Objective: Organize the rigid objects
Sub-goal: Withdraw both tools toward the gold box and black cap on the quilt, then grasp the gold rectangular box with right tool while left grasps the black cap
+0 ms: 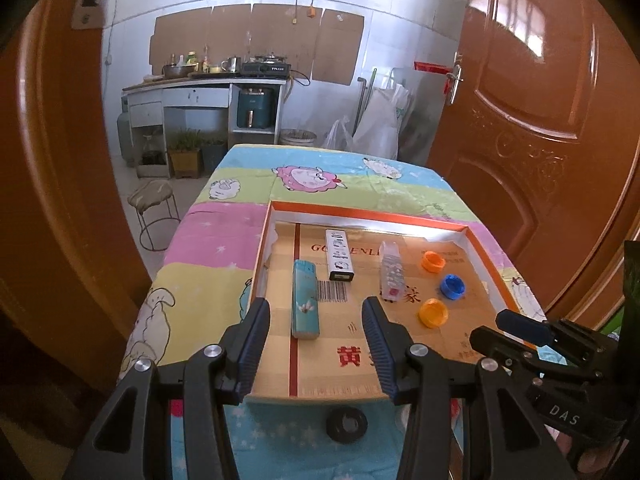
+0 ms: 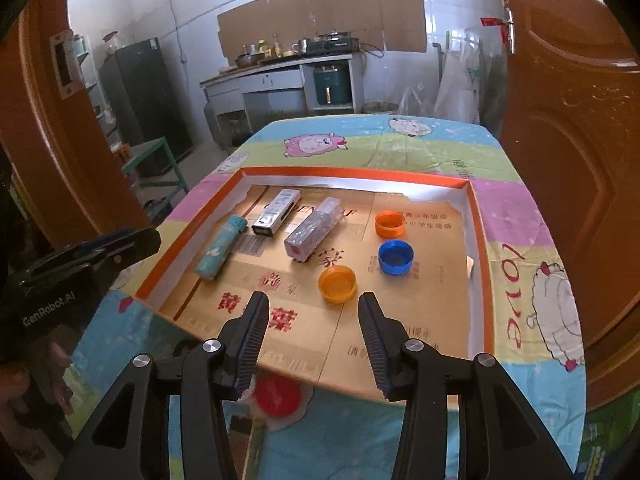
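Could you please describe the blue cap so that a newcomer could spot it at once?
Look in the shallow orange-rimmed tray on the table. Three caps sit on its right side; the blue cap lies between two orange caps, open side up. It is the only blue one.

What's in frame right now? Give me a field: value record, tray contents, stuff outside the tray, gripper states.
tray: shallow orange-rimmed cardboard tray on a cartoon-sheep tablecloth
lighters in tray: teal lighter, white lighter, clear patterned lighter, side by side on the left half
caps in tray: two orange caps and a blue cap, open side up, right half
outside tray: black tape roll and a red cap at the near edge
left gripper: open, empty, above the teal lighter's near end
right gripper: open, empty
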`<state>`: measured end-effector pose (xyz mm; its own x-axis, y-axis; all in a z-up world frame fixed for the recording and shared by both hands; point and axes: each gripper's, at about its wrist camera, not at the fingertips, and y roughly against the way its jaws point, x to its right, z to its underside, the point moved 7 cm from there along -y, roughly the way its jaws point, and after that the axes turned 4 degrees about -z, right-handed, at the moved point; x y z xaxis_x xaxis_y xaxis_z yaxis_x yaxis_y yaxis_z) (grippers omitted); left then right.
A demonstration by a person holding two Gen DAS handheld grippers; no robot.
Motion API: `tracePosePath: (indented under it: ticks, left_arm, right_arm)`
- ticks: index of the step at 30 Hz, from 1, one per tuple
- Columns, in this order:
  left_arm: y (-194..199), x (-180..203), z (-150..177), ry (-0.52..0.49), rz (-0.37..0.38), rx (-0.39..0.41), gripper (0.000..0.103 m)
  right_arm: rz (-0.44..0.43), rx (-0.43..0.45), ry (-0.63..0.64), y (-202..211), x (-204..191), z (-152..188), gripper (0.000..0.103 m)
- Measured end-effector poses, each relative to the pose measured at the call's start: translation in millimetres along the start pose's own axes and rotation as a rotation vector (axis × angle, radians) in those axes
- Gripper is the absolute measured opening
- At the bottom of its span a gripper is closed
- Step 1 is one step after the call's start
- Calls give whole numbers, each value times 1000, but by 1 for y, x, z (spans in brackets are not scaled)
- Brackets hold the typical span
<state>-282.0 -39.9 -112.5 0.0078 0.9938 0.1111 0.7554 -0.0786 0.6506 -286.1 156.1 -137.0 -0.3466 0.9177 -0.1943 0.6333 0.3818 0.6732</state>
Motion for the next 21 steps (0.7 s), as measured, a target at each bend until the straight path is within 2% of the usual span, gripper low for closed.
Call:
tracePosePath:
  ticks: [9,15,21]
  left_arm:
    - [23,-3,23,-10,19,-3,48]
    - [31,-12,46,4,46,-16,48]
    - [37,-19,65,11,65,-27,48]
  right_arm:
    - [-23,-20,3,17,-24,31,48]
    - [-62,-82,-19,12,-39,69,48]
    - [-47,-110,-1,6,-50,86,48]
